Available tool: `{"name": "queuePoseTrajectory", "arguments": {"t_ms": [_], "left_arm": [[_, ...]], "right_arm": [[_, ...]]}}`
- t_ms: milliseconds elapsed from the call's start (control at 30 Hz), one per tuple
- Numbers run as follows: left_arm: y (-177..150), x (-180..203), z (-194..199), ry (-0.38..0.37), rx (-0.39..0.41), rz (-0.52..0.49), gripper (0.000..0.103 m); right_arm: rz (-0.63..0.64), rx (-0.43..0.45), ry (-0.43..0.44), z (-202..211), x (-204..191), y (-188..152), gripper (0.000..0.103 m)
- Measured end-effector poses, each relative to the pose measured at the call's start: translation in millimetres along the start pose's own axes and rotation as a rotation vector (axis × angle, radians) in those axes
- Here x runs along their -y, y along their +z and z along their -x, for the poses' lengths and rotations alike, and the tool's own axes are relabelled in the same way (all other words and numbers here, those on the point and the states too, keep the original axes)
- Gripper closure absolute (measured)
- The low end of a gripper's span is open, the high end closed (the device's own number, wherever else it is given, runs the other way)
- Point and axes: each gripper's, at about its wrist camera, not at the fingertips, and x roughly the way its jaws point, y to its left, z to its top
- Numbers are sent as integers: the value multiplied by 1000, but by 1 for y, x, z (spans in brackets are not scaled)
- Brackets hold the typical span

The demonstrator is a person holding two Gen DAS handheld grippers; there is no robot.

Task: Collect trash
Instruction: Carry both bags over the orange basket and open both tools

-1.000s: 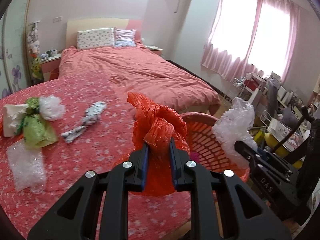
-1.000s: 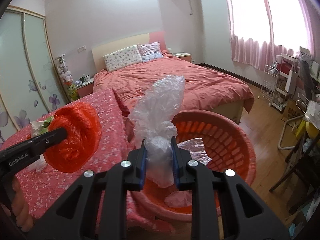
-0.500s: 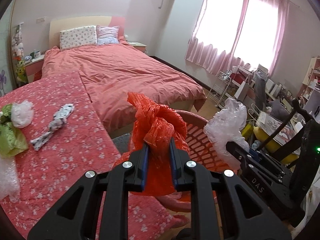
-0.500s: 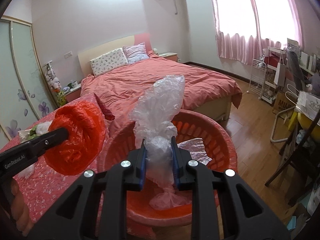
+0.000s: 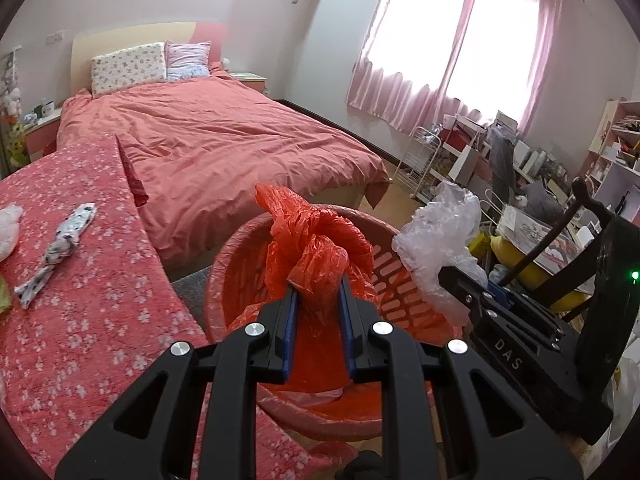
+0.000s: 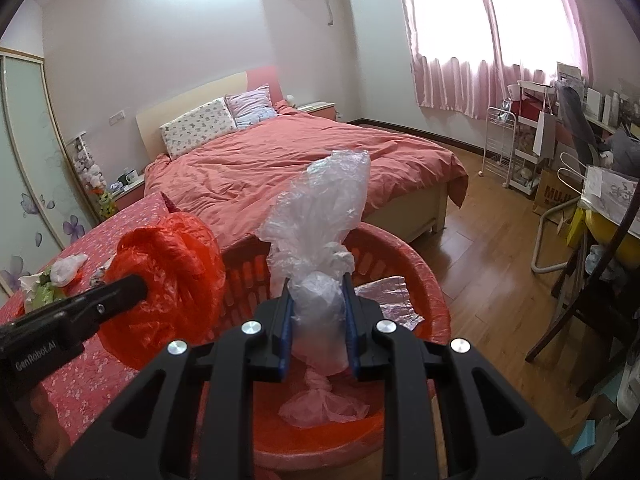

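My left gripper [image 5: 318, 292] is shut on a crumpled red plastic bag [image 5: 316, 248] and holds it above the red laundry basket [image 5: 236, 264]. My right gripper [image 6: 317, 284] is shut on a clear plastic bag [image 6: 324, 216] and holds it above the same basket [image 6: 424, 272]. In the right wrist view the red bag [image 6: 168, 280] hangs at the left. A pink bag [image 6: 320, 400] and a silvery wrapper [image 6: 388, 296] lie inside the basket. More trash lies on the flowered table: a patterned twisted wrapper [image 5: 60, 248] and a white bag [image 5: 8, 224].
The flowered red table [image 5: 88, 320] is to the left of the basket. A bed with a red duvet [image 5: 224, 136] stands behind. A white rack [image 6: 500, 148], a chair and cluttered shelves [image 5: 540, 184] fill the right side on the wood floor.
Both grippers moved right, off the table and over the basket, with their bags still held. The table trash slid to the left edge of the left wrist view.
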Motion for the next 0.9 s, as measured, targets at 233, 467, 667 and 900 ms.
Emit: {"name": "queuePoseTrajectory", "arguments": {"t_ms": [233,467,667,900], "left_arm": [[-3,1,-12,-1,-34,-3,83],[-7,-2,-19,13,-65,12,70],[-12,-5,-22,34,-92,18,59],[-15,-17,-17,79,-95,34,59]], "right_arm": [[-13,-11,-4,-10,9,0,79],[-3,-14,-14,-14,5,-1,66],[-2,-24,-24,-18,4,-5,58],[32,-24,-60,-15,0,-11,52]]}}
